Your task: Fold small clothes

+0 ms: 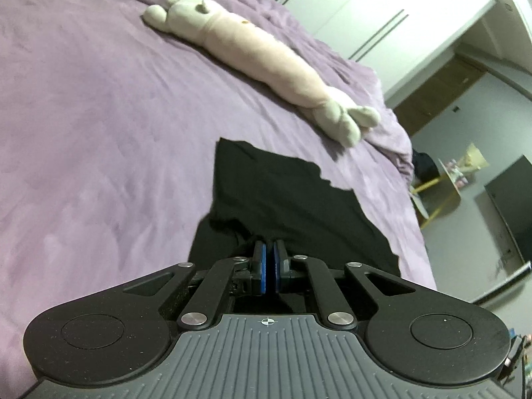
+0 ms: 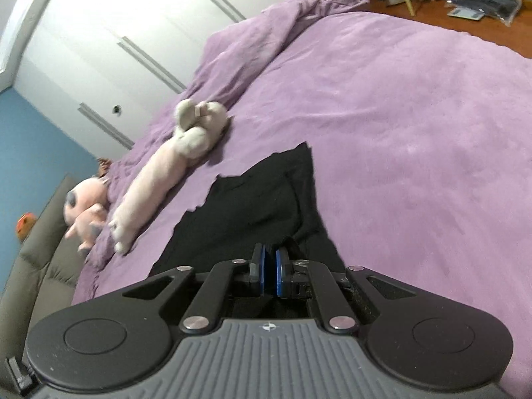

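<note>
Black garment (image 1: 282,196) reads as thin, limp knit: light, no stiffness, likely to sag and drag on the bedcover rather than slide cleanly; nothing fragile. Best held at corners or along a hem, one gripper each side, so the edge stays taut. Left gripper (image 1: 270,259) jaws pressed together with a bunched edge of the cloth pinched at the blue pads; right gripper (image 2: 270,261) likewise closed on cloth. Garment lies on the purple bed (image 1: 99,133), near edge lifted, far edge jagged and flat, near the long plush toy (image 1: 259,56). Matte, plain black, wrinkled.
</note>
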A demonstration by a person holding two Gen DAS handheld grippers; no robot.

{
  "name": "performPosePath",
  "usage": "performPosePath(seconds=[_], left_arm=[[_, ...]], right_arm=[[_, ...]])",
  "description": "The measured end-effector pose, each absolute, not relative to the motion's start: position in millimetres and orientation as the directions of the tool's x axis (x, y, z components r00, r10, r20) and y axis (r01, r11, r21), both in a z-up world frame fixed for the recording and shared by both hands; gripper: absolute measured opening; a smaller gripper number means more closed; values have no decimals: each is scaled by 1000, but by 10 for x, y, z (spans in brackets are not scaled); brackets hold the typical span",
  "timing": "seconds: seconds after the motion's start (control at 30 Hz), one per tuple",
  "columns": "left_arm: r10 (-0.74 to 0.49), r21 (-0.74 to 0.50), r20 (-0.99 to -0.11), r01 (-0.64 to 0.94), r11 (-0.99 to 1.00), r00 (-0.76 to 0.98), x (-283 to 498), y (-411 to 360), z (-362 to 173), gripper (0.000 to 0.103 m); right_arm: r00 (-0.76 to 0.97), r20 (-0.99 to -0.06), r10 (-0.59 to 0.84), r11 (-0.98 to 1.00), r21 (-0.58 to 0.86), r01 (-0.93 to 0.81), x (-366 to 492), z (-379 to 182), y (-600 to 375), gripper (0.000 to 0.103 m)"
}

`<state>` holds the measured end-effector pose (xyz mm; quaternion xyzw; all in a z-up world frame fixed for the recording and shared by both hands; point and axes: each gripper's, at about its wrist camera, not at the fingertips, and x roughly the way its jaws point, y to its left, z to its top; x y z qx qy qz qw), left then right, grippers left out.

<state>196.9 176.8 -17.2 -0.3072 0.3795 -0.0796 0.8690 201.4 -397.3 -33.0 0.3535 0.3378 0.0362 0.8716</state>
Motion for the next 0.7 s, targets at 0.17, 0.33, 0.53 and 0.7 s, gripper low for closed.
performPosePath(seconds=[0.17, 0.33, 0.53, 0.7], left_arm=[[-299, -554, -680, -201, 808, 670, 2335, 1763, -439, 6], [-284, -541, -708, -237, 807, 647, 2547, 1738, -628, 6], [-203, -530, -711, -323, 784, 673, 2610, 1833, -726, 7], [-150, -368, -695, -169, 914, 704, 2470, 1811, -666, 15]], right_arm=[[745, -621, 246, 774, 589, 235, 2370, -499, -3903, 6], [721, -652, 233, 778, 570, 264, 2544, -667, -3908, 6], [759, -632, 158, 752, 575, 322, 2527, -751, -4041, 22], [777, -621, 107, 897, 398, 194, 2336, -676, -3968, 27]])
